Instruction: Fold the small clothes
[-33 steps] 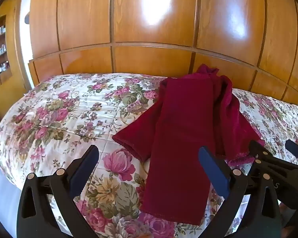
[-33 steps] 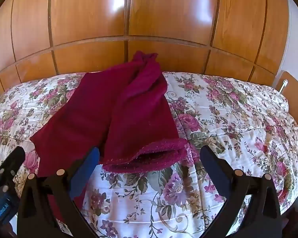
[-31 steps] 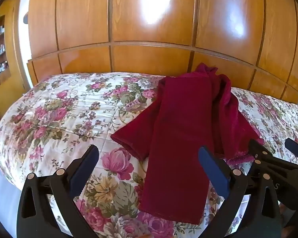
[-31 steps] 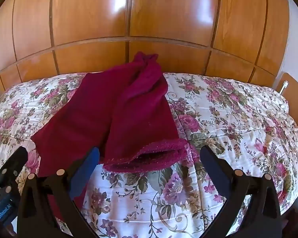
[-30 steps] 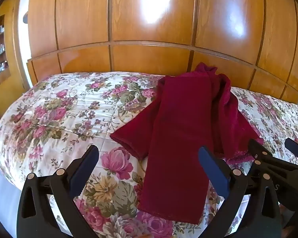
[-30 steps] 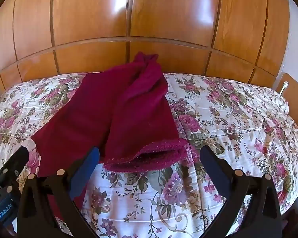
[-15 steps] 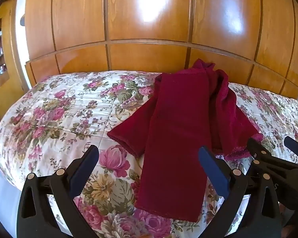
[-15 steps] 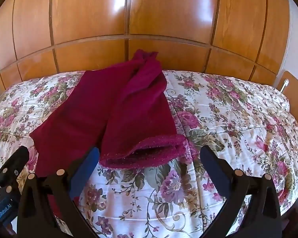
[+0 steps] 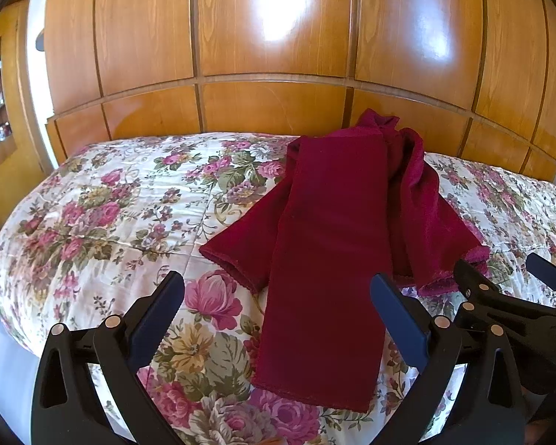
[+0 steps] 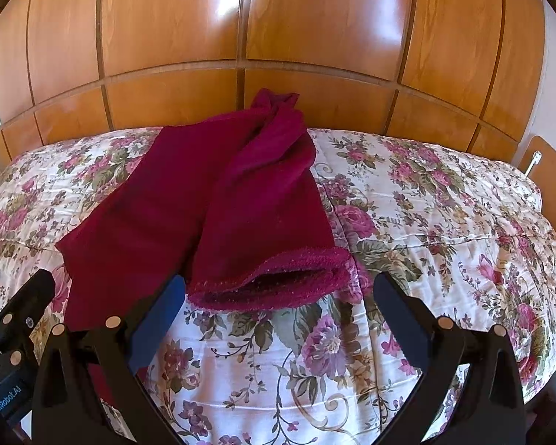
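Both grippers have backed off slightly; dark red velvety trousers [image 9: 337, 244] lie on floral quilted bedspread [image 9: 103, 215], long axis running from wooden headboard [image 9: 270, 107] toward cameras, hems nearest; left gripper [image 9: 278, 319] and right gripper [image 10: 278, 319] spread wide, empty, hems between jaws

Dark red garment [image 9: 326, 244]: soft matt fleecy cloth, nubbly hem. Bedspread [image 10: 426, 222]: quilted floral cotton-like cloth. Wardrobe panels [image 9: 270, 37]: glossy varnished wood. Gripper fingers [image 9: 396, 315]: matt plastic.
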Action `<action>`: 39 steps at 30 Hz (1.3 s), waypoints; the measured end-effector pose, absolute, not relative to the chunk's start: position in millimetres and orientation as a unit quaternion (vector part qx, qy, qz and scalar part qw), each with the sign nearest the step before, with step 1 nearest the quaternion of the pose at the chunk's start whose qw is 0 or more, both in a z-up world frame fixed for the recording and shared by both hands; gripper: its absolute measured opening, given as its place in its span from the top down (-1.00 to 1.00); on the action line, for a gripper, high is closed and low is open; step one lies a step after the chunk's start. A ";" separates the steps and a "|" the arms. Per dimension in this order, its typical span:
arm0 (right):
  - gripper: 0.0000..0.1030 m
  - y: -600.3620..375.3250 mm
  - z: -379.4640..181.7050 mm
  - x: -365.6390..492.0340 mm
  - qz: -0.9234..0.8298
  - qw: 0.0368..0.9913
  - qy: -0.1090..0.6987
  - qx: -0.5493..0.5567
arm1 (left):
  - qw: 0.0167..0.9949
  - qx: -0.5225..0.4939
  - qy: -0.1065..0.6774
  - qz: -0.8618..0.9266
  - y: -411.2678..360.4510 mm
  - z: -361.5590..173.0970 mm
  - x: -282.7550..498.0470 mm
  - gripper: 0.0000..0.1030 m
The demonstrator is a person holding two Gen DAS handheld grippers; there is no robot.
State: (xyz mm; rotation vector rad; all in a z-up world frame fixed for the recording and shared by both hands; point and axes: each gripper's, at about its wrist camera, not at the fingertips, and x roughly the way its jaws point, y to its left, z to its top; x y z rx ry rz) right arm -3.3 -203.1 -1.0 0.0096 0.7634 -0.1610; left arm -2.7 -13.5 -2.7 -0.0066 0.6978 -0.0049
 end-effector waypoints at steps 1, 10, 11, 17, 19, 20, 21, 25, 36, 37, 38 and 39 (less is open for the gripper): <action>-0.96 -204.1 -1.8 -3.1 -0.079 0.924 0.373 0.007 | 0.940 -0.002 0.342 -0.002 -13.5 -2.5 -3.0 -0.93; -0.96 -213.7 -8.2 -4.6 -0.085 0.919 0.386 0.020 | 0.941 0.005 0.338 0.008 -10.0 -2.8 -4.7 -0.93; -0.96 -214.1 -8.5 -5.0 -0.084 0.918 0.386 0.022 | 0.941 0.006 0.338 0.008 -9.8 -2.8 -4.9 -0.93; -0.96 -216.7 -10.3 -5.7 -0.086 0.916 0.392 0.029 | 0.941 0.006 0.339 0.010 -9.1 -2.8 -4.0 -0.93; -0.96 -217.2 -11.0 -5.7 -0.086 0.914 0.395 0.032 | 0.940 0.006 0.340 0.010 -8.6 -3.7 -4.5 -0.93; -0.96 -217.5 -11.4 -5.7 -0.086 0.914 0.396 0.032 | 0.940 0.006 0.340 0.011 -8.3 -4.0 -4.4 -0.93; -0.96 -218.2 -11.8 -5.8 -0.086 0.913 0.397 0.033 | 0.940 0.006 0.341 0.011 -8.0 -4.4 -4.3 -0.93; -0.96 -221.3 -13.0 -6.2 -0.087 0.911 0.400 0.038 | 0.939 0.008 0.342 0.012 -8.3 -5.5 -4.1 -0.93; -0.96 -225.5 -16.6 -6.7 -0.082 0.908 0.407 0.051 | 0.938 0.010 0.346 0.021 -4.0 -9.2 -3.7 -0.93; -0.96 -226.2 -17.5 -6.6 -0.081 0.908 0.408 0.053 | 0.938 0.011 0.347 0.022 -4.0 -9.8 -3.5 -0.93; -0.96 -227.1 -18.6 -6.4 -0.080 0.907 0.410 0.056 | 0.937 0.013 0.347 0.023 -4.3 -10.1 -3.2 -0.93; -0.96 -228.3 -19.8 -6.5 -0.080 0.906 0.412 0.059 | 0.937 0.014 0.348 0.025 -4.8 -10.3 -2.9 -0.93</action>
